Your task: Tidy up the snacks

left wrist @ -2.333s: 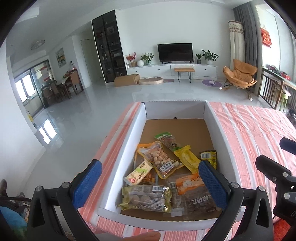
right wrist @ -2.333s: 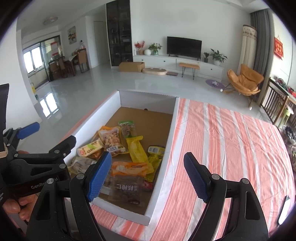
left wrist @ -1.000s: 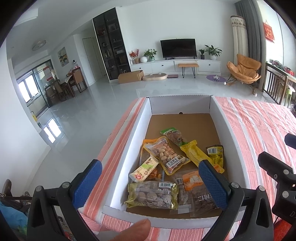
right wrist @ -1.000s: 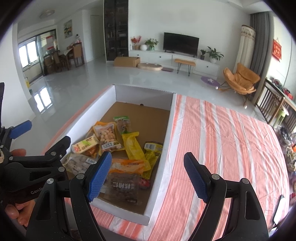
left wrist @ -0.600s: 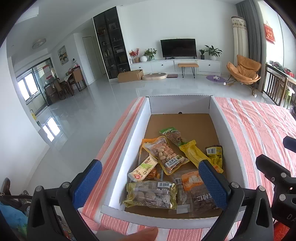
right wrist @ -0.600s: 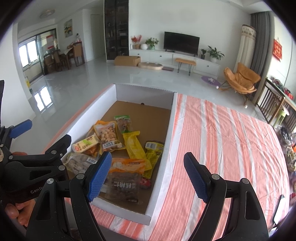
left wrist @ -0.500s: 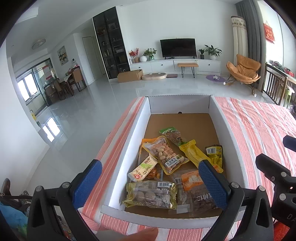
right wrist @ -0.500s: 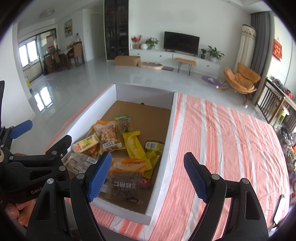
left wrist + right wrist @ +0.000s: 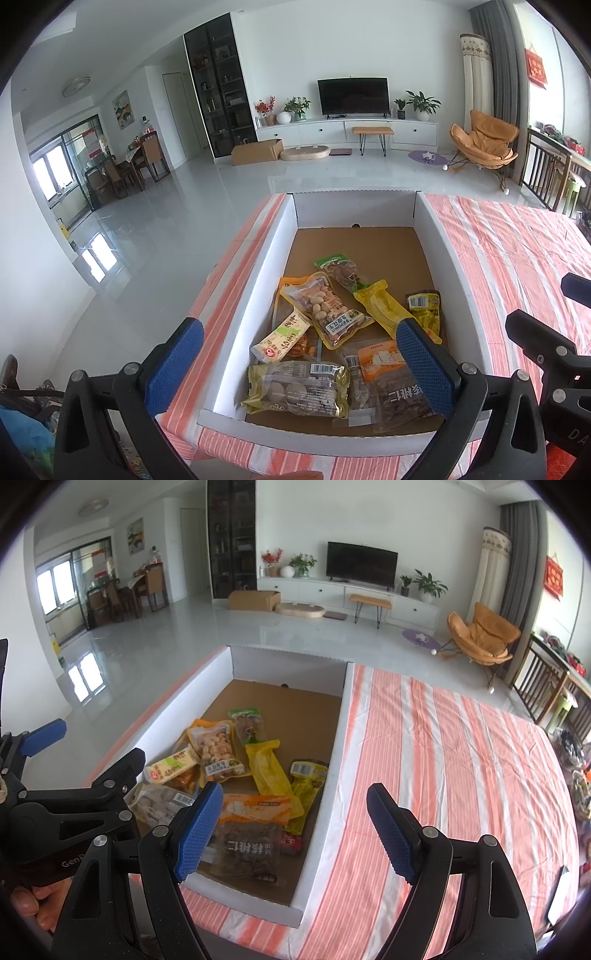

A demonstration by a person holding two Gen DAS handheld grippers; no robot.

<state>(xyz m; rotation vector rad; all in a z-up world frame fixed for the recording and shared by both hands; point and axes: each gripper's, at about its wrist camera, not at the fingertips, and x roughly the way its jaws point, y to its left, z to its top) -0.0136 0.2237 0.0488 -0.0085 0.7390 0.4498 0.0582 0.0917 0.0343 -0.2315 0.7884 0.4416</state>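
- Holding both tools above the near edge of the box, you have the left tool (image 9: 299, 365) with its blue pads spread wide and nothing between them.
- Your right tool (image 9: 295, 827) also stands wide apart and empty; its left pad is over the box, its right pad is over the striped cloth.
- The white box (image 9: 255, 273) with a brown cardboard floor lies on the surface, which is covered by an orange and white striped cloth (image 9: 443, 746).
- All snacks lie inside the box, in the half that is nearer to you.
- The peanut pack (image 9: 325, 306) lies on top of an orange pouch, near the left wall.
- The green-topped pack (image 9: 338, 267) is the farthest one from you, and its end touches the yellow pouch (image 9: 380, 306).
- The small yellow pack with a barcode (image 9: 424, 310) lies near the right wall of the box.
- The white and green bar (image 9: 282, 341) lies beside the peanut pack, tilted.
- The clear pack of round cakes (image 9: 299, 387) lies nearest to the front wall, on the left.
- The orange pack (image 9: 255, 808) and the dark walnut pack (image 9: 247, 853) overlap at the front right.
- In the right wrist view you see your left hand (image 9: 33, 901) gripping the handle of the left tool.
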